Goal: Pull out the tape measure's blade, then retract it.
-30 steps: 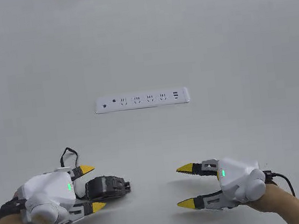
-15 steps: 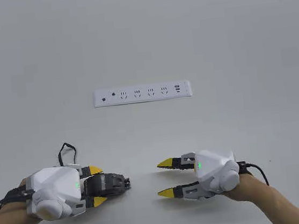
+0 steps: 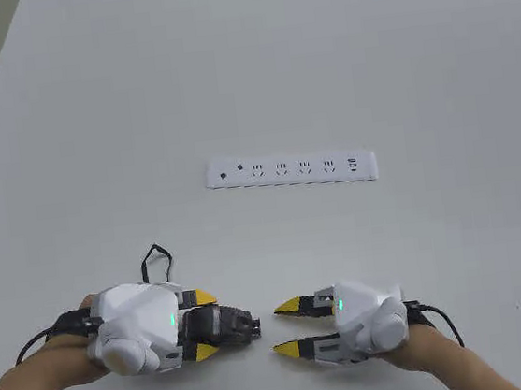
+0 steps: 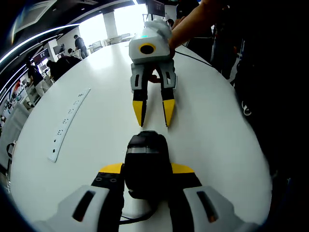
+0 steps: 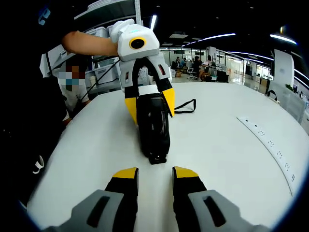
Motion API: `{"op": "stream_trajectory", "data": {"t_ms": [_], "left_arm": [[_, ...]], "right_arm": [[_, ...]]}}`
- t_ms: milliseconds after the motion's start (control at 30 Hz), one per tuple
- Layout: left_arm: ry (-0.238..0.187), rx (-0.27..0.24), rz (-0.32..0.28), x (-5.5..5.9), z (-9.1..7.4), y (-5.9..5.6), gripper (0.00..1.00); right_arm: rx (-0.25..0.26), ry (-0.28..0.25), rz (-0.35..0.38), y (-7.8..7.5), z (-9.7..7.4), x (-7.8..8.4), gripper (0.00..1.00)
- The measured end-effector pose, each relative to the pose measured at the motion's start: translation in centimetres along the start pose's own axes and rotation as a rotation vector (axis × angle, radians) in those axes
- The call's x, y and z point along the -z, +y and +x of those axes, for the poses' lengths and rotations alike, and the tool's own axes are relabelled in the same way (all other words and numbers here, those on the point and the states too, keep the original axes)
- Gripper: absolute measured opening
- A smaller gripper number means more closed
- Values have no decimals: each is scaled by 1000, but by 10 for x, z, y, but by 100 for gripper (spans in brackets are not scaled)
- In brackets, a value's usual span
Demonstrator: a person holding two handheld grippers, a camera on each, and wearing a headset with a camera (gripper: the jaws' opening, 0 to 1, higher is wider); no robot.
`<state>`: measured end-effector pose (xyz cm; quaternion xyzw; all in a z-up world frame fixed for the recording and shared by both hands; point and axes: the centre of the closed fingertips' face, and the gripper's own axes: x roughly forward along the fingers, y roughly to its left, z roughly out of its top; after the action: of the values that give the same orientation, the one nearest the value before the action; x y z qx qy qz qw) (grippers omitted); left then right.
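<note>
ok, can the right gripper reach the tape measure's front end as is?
Probably yes: the left gripper holds the tape measure with its front end facing the open right gripper, just bare table between them.

The desk (image 3: pixel 228 76) is smooth, matt white. On it, the tape measure (image 3: pixel 222 324) has a dull black plastic case. The power strip (image 3: pixel 291 169) is white plastic.

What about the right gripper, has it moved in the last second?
Yes. Against the power strip, the right gripper has shifted left, toward the tape measure held by the left gripper.
</note>
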<state>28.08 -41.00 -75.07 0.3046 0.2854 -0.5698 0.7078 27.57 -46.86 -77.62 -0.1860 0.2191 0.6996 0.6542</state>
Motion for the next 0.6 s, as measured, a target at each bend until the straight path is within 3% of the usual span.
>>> {"op": "stream_trajectory", "data": {"t_ms": [133,300,600], "left_arm": [[-4,-1,-11,-3,-1,0,31],[-5,-1,-21,-3,-2,0,30],[-1,-15,-33,1,-2,1,30]], "right_arm": [[-9,2,-6,3,8,-3,26],[16,-4,-28,-2,14,-6,25],[1,10,-30,-7,22,-6,15]]}}
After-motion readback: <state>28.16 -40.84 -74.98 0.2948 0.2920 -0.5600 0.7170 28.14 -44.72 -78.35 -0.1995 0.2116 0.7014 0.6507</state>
